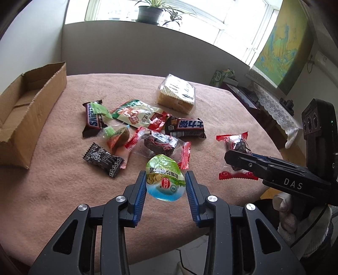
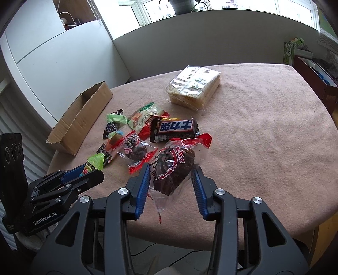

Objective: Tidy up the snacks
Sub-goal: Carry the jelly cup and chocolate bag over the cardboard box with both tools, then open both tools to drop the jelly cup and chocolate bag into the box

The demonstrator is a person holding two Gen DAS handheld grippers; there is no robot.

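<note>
My left gripper (image 1: 166, 182) is shut on a green-and-blue egg snack packet (image 1: 164, 179), held just above the pink tablecloth (image 1: 63, 186). My right gripper (image 2: 171, 179) is shut on a clear red-trimmed packet with a brown cake (image 2: 173, 169); it also shows in the left wrist view (image 1: 234, 148). A pile of snacks lies ahead: a Snickers bar (image 1: 93, 118), a second Snickers bar (image 2: 175, 129), another brown cake packet (image 1: 160, 141), a black candy (image 1: 103, 158), a green-and-red packet (image 1: 135, 114). A wafer pack (image 2: 194, 86) lies farther back.
An open cardboard box (image 1: 31, 110) stands at the table's left side, also seen in the right wrist view (image 2: 80, 120). A white wall and window sill with potted plants (image 1: 150, 12) rise behind the table. A side cabinet with a lace cloth (image 1: 272, 105) stands to the right.
</note>
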